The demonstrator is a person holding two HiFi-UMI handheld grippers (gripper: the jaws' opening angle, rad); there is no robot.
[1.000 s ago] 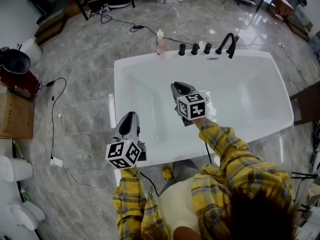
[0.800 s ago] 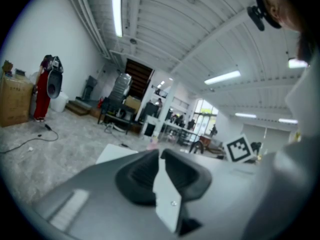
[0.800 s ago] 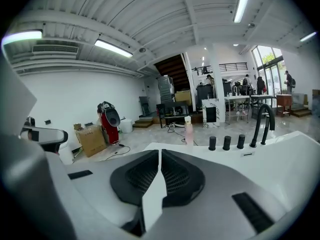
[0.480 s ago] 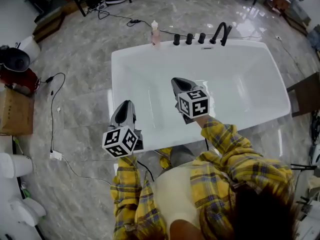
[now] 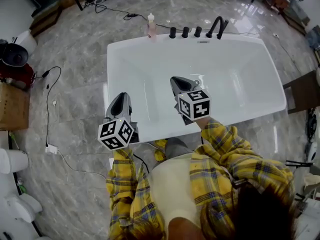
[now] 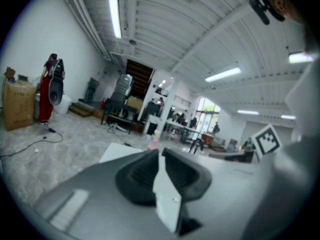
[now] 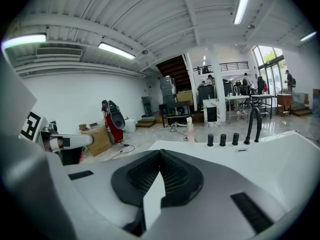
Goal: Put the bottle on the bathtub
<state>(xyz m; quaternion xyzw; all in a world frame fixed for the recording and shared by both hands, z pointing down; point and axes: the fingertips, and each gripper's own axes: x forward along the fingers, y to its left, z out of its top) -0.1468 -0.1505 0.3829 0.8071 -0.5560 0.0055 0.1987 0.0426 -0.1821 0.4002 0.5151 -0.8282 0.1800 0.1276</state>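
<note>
Already, bottle (image 5: 150, 25) stands on bathtub (image 5: 125, 64) (print unreadable).

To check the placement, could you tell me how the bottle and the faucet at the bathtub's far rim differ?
The bottle is pale pink with a white cap, the faucet black. The bottle is straight, the faucet arched. The bottle stands left of the three knobs, the faucet right. Both stand at the bathtub's far rim.

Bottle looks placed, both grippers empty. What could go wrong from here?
The small pink bottle with a white cap stands on the narrow far rim of the white bathtub, seemingly close to the outer edge; a knock might tip it onto the grey marble floor. Black cables trail over that floor beside the tub, a possible trip hazard.
</note>
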